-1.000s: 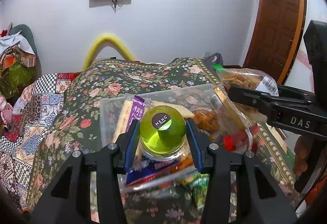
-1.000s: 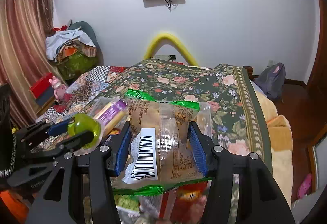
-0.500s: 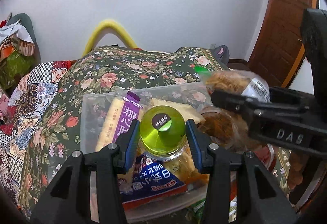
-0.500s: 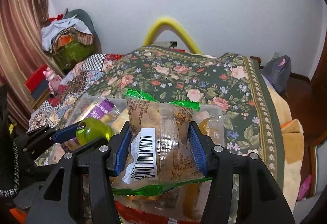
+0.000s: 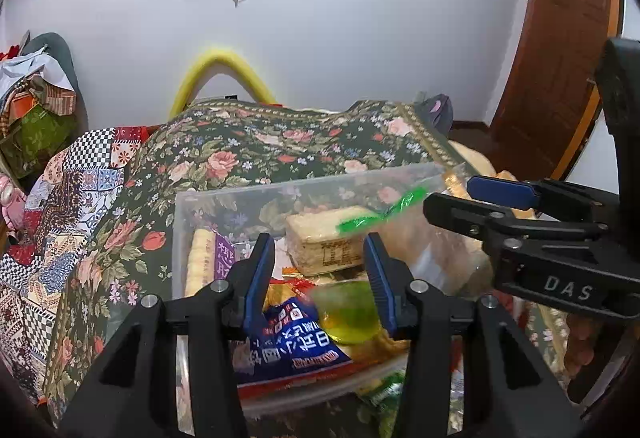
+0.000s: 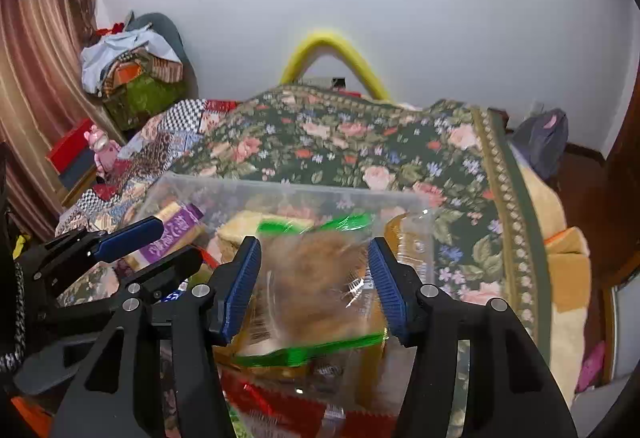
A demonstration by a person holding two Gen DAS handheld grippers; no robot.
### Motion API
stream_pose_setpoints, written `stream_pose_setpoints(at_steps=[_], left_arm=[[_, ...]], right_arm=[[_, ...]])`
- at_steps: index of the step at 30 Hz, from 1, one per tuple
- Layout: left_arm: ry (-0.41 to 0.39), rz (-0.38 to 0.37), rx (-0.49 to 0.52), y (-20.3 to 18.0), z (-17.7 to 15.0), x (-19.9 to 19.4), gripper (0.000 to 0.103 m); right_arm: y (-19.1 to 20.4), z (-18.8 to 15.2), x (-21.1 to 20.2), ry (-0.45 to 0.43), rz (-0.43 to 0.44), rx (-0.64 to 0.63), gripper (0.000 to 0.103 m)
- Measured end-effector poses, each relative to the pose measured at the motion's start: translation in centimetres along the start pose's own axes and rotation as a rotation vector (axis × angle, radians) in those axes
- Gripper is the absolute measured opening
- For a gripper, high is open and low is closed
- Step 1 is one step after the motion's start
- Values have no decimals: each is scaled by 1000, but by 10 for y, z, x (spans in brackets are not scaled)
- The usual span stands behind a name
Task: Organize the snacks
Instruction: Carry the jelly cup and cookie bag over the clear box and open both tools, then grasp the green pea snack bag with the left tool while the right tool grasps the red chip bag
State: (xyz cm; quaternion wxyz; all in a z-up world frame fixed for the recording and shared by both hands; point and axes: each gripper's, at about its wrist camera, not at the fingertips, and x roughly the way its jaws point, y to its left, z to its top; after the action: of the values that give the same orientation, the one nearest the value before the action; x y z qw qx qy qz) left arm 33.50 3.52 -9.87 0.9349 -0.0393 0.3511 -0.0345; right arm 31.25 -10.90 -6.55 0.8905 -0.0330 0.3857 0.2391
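A clear plastic bin (image 5: 304,186) (image 6: 280,190) full of snacks sits on a floral bedspread. My left gripper (image 5: 320,278) is open above the bin; the green jelly cup (image 5: 348,312) is blurred below and between its fingers, free of the pads. My right gripper (image 6: 314,286) is open too; the clear, green-edged pastry bag (image 6: 316,290) is blurred between its fingers, dropping into the bin, and also shows in the left wrist view (image 5: 384,212). A blue snack packet (image 5: 288,338), a purple-wrapped bar (image 5: 220,258) and a wrapped cake (image 5: 324,242) lie in the bin.
The floral bedspread (image 5: 280,142) stretches beyond the bin, with a patchwork quilt (image 5: 60,206) on its left. A yellow foam arch (image 5: 224,74) stands at the wall. A wooden door (image 5: 556,58) is at the right. Red snack packets (image 6: 288,410) lie below my right gripper.
Both grippers opened over the bin. The green jelly cup left my left gripper and dropped; the pastry bag left my right gripper and is falling into the bin.
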Motion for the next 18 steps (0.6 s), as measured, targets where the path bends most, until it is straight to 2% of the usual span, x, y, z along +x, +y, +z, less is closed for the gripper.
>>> stream_pose_setpoints(at_steps=[8,10,12,15,18], left_arm=[[-30,-33,-14,-3,-1,-36,47],[-30,-38,-7,-5,-4,-44,47],[-28,-41,0,-8,-8,-52,51],[-26,-40,5,-11,-17,-60,62],[-4,-39,7,-13,-28,-63,68]], right_arm=[[-2,-3,-43,-67,19,2,54],[-2,-7,-53,-80,20,-2,60],[-1,-14,-63,-99,13,-11,75],[-1,-25,-70,-106,-2,-19,79],[2,-40,-70,-89,-11,-24,86]])
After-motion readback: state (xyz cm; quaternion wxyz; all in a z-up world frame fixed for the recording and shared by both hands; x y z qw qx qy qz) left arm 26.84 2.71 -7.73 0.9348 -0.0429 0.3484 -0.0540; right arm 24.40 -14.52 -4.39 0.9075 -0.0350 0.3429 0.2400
